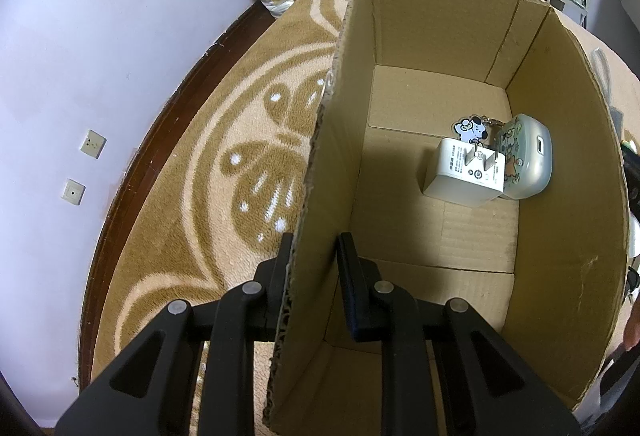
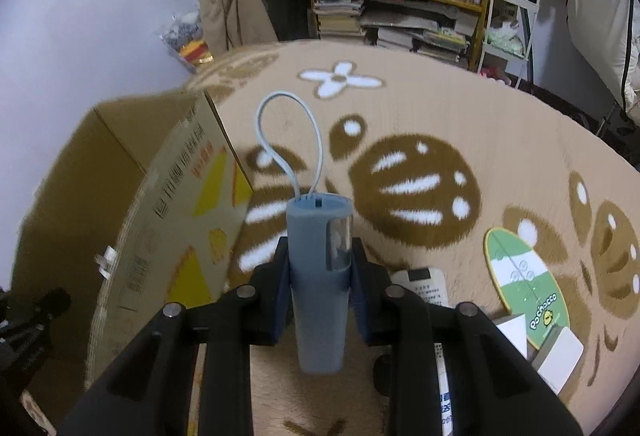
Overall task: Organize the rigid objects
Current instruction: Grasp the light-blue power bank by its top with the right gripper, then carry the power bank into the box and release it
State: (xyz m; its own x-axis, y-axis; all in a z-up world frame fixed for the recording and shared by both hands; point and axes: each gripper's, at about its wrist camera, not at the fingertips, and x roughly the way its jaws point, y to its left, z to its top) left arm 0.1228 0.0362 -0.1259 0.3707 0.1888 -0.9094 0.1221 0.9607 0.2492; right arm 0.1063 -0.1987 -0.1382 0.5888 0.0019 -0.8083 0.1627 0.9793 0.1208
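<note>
My left gripper (image 1: 316, 248) is shut on the near wall of an open cardboard box (image 1: 320, 163), one finger outside and one inside. On the box floor lie a white plug charger (image 1: 464, 173), a pale green earbud case (image 1: 524, 159) and a dog keychain (image 1: 472, 127). In the right wrist view my right gripper (image 2: 318, 256) is shut on a blue-grey tube-shaped gadget (image 2: 318, 276) with a white cord loop (image 2: 288, 139), lifted above the blanket. The cardboard box (image 2: 132, 236) stands to its left.
A beige-and-brown patterned blanket (image 2: 460, 123) covers the surface. Under and right of the right gripper lie a white remote (image 2: 424, 288), a green round coaster (image 2: 524, 280) and white cards (image 2: 560, 356). Shelves with books (image 2: 400, 15) and a white wall (image 1: 80, 55) stand behind.
</note>
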